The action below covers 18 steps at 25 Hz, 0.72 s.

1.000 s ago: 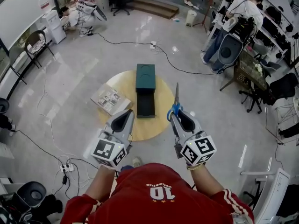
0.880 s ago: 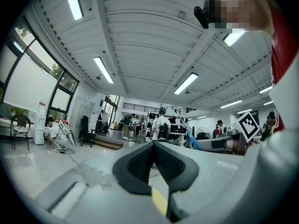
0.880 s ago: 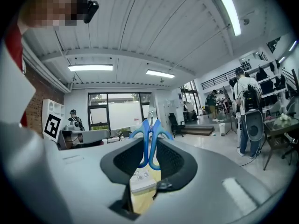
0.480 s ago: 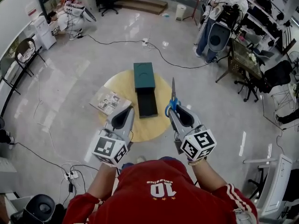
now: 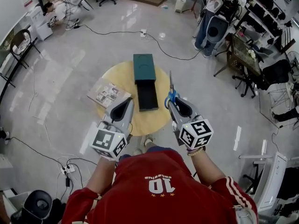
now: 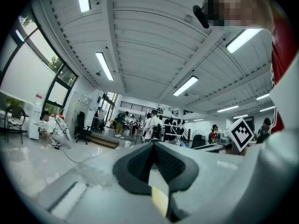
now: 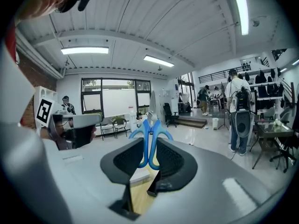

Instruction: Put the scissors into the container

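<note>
The right gripper is clamped on the scissors: in the right gripper view the blue handle loops sit pinched between the two dark pads, with the blades running on past the jaw tips. In the head view the scissors lie over the 3 o'clock edge of the round wooden table, blades aimed toward 12 o'clock, just to the right of the container and not touching it. The dark green container stands at the table's 12 o'clock side, its black drawer pulled out toward the centre. A booklet lies at 9 o'clock. The left gripper hangs over the 7 o'clock edge, jaw tips together with nothing between them.
</note>
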### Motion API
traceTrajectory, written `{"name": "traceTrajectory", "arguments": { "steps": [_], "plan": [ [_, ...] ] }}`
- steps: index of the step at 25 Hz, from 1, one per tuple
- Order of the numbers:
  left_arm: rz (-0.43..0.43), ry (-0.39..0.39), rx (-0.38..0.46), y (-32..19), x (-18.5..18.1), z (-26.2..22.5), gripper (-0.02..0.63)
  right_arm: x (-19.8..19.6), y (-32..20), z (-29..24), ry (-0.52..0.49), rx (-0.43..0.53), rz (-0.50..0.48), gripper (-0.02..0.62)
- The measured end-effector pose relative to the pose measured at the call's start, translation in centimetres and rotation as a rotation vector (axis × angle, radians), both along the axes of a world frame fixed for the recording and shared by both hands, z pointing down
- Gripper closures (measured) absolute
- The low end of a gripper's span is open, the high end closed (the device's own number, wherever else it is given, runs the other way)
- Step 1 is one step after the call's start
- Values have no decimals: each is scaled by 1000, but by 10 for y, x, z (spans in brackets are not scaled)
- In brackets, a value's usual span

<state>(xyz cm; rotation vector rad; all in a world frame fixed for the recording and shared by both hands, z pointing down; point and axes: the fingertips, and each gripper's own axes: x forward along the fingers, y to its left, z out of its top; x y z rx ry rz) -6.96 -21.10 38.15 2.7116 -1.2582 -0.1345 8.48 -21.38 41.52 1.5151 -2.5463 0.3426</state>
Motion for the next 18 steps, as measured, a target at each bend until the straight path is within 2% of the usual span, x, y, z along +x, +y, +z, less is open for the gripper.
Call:
{"name": "traceTrajectory", "arguments": {
  "steps": [8,18],
  "plan": [
    [-6,-1,-40,-12,3,17,604,-6,-18,35,22,-78,-37,505],
    [-22,-21,-69,-47,1,35,604,3,-66,106,44,-191,-20,506]
  ]
}}
